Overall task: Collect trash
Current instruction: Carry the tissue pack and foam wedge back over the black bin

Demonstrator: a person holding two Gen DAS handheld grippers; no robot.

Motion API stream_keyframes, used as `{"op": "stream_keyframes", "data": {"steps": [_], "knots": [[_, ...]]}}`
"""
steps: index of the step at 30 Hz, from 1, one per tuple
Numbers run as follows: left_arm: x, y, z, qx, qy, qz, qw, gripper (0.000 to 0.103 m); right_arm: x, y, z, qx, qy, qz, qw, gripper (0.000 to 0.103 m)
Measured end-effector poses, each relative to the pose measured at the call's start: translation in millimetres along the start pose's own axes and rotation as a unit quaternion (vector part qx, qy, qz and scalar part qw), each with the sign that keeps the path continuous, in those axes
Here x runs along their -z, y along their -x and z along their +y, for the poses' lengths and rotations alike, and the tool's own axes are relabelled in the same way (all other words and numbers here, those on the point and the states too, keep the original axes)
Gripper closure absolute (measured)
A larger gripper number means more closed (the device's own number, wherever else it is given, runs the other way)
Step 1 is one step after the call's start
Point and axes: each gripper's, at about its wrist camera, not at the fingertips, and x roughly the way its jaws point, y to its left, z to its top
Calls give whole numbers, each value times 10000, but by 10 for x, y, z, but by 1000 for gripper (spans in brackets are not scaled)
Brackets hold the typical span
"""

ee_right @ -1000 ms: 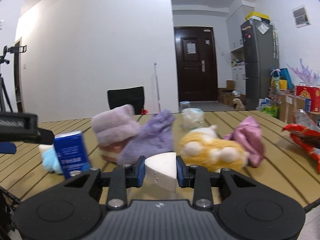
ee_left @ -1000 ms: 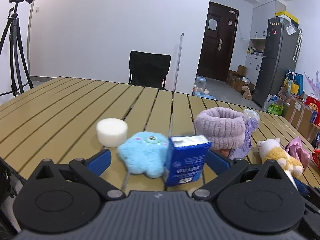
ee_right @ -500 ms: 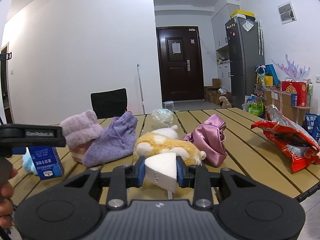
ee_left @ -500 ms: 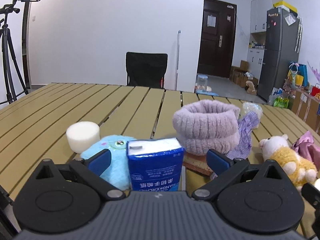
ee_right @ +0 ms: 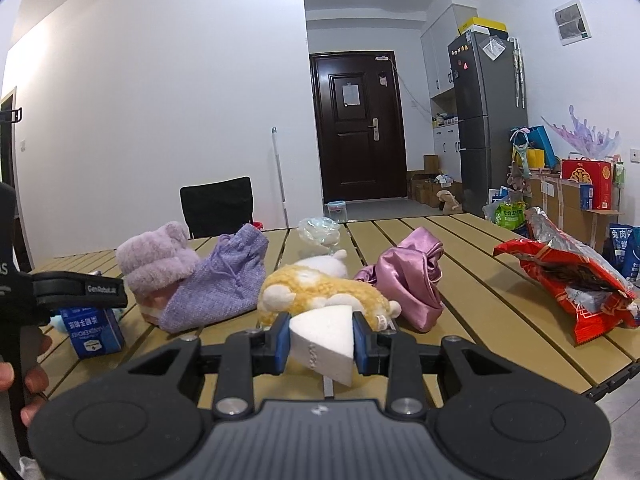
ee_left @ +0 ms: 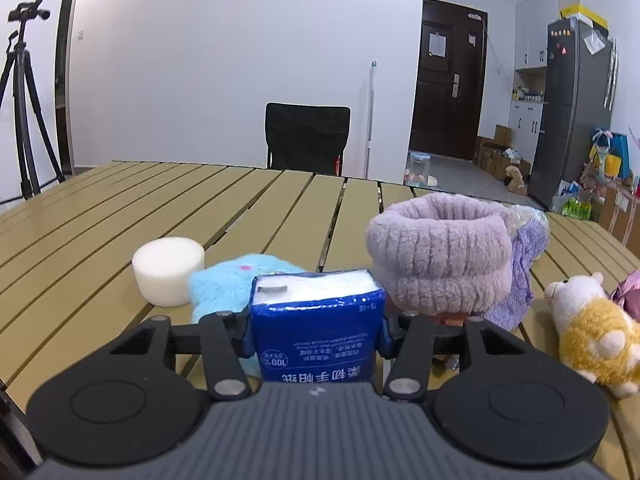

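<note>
Blue plastic-wrapped tissue pack (ee_left: pixel 316 336) with a white top is the thing right now. It stands upright on the slatted tan wooden table (ee_left: pixel 120 216), between the blue pads of the left gripper (ee_left: pixel 316 332), whose jaws are closing; the pads look pressed against both side faces. My guess is it's super light and squishy, with slick film, so gripping the flat sides around the middle seems right: too hard just dents it, too soft and it could slide out.

Right gripper (ee_right: pixel 321 338) is clamped on a white foam wedge (ee_right: pixel 324 340), also feather-light and spongy by the look of it.

Just behind the pack there's a fluffy light-blue plush (ee_left: pixel 236 280) and a white foam cylinder (ee_left: pixel 168 270), plus a fuzzy lilac slipper (ee_left: pixel 440 256) to the right. Further over: a yellow-and-white plush animal (ee_right: pixel 320 292), a shiny pink fabric bundle (ee_right: pixel 412 276), and an opened red snack bag (ee_right: pixel 572 276) near the table's edge.
</note>
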Motion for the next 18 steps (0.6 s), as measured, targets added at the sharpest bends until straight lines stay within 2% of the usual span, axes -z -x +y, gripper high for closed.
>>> {"op": "stream_keyframes", "data": {"steps": [8, 18], "knots": [[-19, 71, 11, -41, -16, -100, 9999, 51, -5, 36, 26, -84, 18, -41, 10000, 73], [-60, 347, 57, 35, 4, -274, 9996, 51, 0, 129, 93, -214, 81, -90, 9997, 73]]}}
